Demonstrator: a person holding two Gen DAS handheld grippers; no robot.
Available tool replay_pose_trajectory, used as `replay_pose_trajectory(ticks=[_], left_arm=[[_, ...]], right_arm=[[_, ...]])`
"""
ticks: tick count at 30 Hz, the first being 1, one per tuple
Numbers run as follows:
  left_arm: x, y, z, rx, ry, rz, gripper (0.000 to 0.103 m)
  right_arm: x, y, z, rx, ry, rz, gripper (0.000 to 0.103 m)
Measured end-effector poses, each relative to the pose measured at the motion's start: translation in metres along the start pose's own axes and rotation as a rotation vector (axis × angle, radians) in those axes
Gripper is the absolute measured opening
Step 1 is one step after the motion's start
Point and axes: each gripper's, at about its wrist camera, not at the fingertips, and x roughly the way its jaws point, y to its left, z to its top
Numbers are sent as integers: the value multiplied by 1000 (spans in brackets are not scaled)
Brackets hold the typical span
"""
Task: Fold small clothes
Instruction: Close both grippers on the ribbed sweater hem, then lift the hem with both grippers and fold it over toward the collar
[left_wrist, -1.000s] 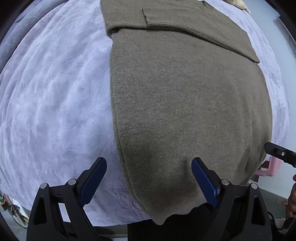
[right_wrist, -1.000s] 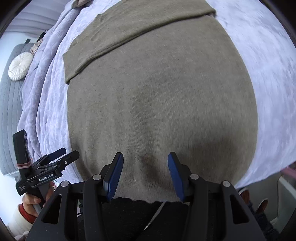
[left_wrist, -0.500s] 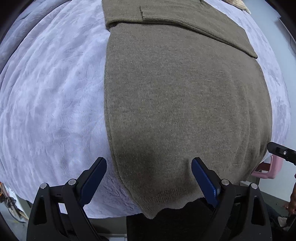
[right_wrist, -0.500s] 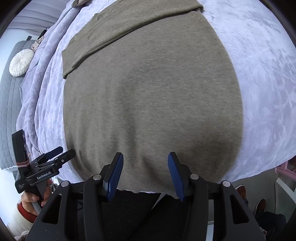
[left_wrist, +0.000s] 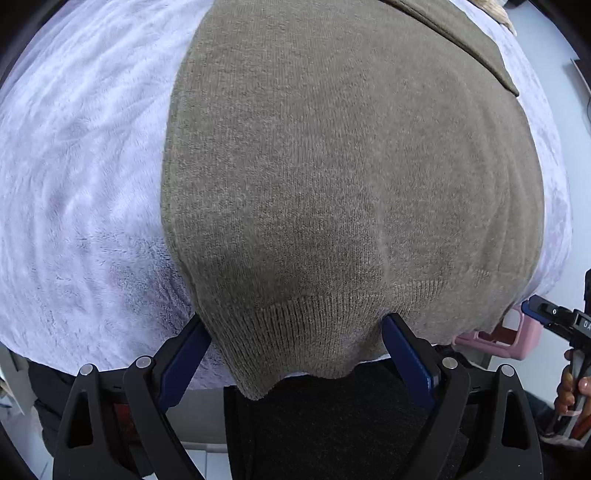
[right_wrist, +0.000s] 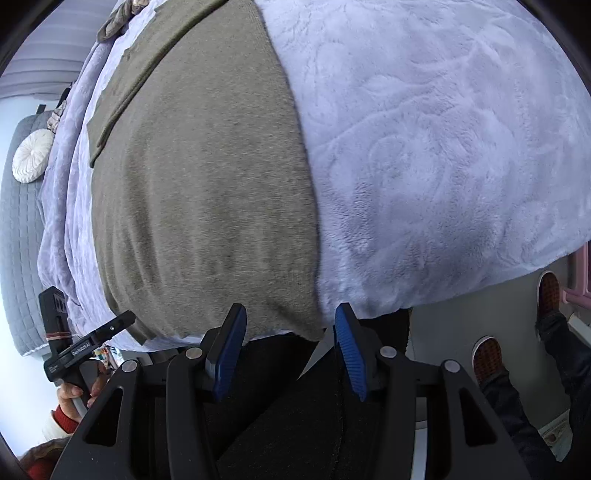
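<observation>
Your sweater (left_wrist: 351, 177) lies flat on the lilac blanket (left_wrist: 74, 184), its ribbed hem (left_wrist: 314, 328) hanging just over the near edge, which is probably why you're coming in from this side. Your left gripper (left_wrist: 299, 354) stands wide, straddling the hem's left corner, nothing pinched yet. Your right gripper (right_wrist: 288, 350) is about half open at the hem's right corner (right_wrist: 310, 332), pads not pressing on the cloth. One gripper per corner looks set for lifting the hem and folding it away from you.
</observation>
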Motion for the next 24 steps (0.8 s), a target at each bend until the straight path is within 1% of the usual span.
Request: replay_pose_trajectory(ticks=[3,4,8,9,10,12,13,14,15,16,17,19,22,24], left_arm=[[1,-4,-5,4,-10,4,93],[1,-5,4,1,-10,-2,93],[-3,1,2,-25,-21,-43,92],[-4,1,0,-32,-24,-52,89],[-4,2,-1,-37,-25,-47,82],[-7,5,-5,-36,-22,-42,70],[-9,6,-5,-30,-17,-45,53],[-11,7,-1,-24,-13,-56,36],[-14,9,0,-20,-12,-85,26],[-19,13,1,-22,-9,-133,12],[-25,14,2,-31,-13,-175,12],[-40,16,2,-37,-39,-241,12],[-64,17,13,-20,-66,-305,12],[-81,17,25,9,-88,-328,12]], right_arm=[[10,0,4,-51,17,-7,54],[15,1,6,-68,24,-5,54],[32,7,7,-108,51,45,54],[36,9,7,-111,61,54,54],[40,11,7,-109,71,67,56],[43,9,4,-86,79,81,56],[44,6,2,-55,85,102,53],[43,3,2,-30,86,120,47],[41,0,1,-8,84,147,23],[38,-3,0,11,81,170,8],[34,-4,0,23,74,185,8],[20,-2,-2,29,52,246,8],[1,9,-1,26,26,307,8],[-13,20,3,29,2,361,8]])
